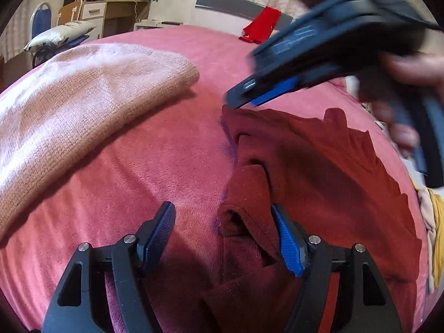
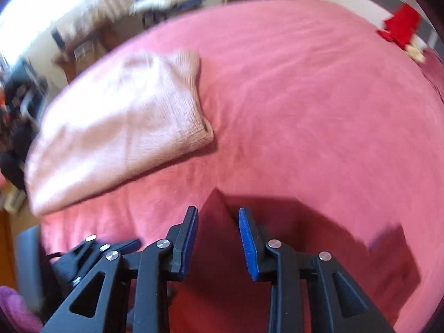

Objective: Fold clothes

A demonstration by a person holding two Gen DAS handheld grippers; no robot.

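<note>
While the dark red garment (image 1: 319, 172) lies crumpled on the pink bed cover (image 1: 172, 149), both tools are close to it. In the left wrist view the garment fills the space from 3 o'clock down to 6 o'clock. One sleeve opening (image 1: 236, 219) points toward 9 o'clock.

The left gripper (image 1: 224, 236) is wide open and holds nothing. Its right finger is over the red cloth and its left finger is over the bare pink cover.

The right gripper (image 1: 244, 97) comes in from 2 o'clock in that view, with its tip just at the top corner of the garment. A hand (image 1: 410, 83) holds it at 3 o'clock. In the right wrist view the right gripper (image 2: 219, 238) has its fingers partly open, and a pointed corner of the red cloth (image 2: 216, 222) stands up between them. I cannot tell if the pads (image 2: 247, 244) touch the cloth.

A folded light pink knit (image 1: 83, 105) lies on the bed at 10 o'clock, well apart from the garment. A bright red cloth (image 1: 260, 27) sits at the far edge of the bed at 1 o'clock. A wooden cabinet (image 1: 105, 14) stands behind the bed at 11 o'clock.
</note>
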